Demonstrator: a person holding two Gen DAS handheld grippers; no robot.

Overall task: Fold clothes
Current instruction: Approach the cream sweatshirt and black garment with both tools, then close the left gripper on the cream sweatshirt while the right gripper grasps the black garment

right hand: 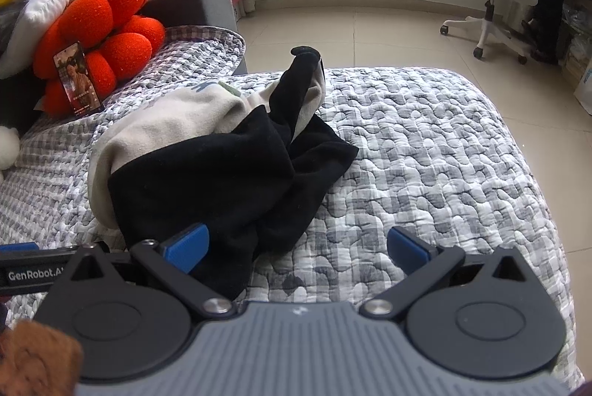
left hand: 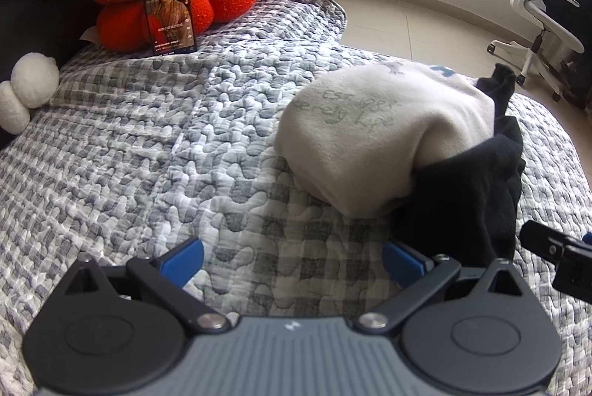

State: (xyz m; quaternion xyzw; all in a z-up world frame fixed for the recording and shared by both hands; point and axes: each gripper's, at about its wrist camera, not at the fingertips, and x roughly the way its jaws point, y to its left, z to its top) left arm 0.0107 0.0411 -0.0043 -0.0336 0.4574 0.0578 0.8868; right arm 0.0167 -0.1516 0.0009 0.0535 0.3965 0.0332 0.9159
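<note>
Quilted bed (right hand: pixel 425 144) carries one cream-and-black garment (right hand: pixel 207 166) heaped at 11 o'clock of the right gripper (right hand: pixel 296 248), both grippers' fingers (left hand: pixel 183 261) wide open, empty.

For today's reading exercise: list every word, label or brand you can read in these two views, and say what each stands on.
"GenRobot.AI", cut off at its end: on the left gripper's black body.
Grey print on the beige sweatshirt: seen mirrored, too faint to read.
Captions on the phone screen: too small to read.
</note>
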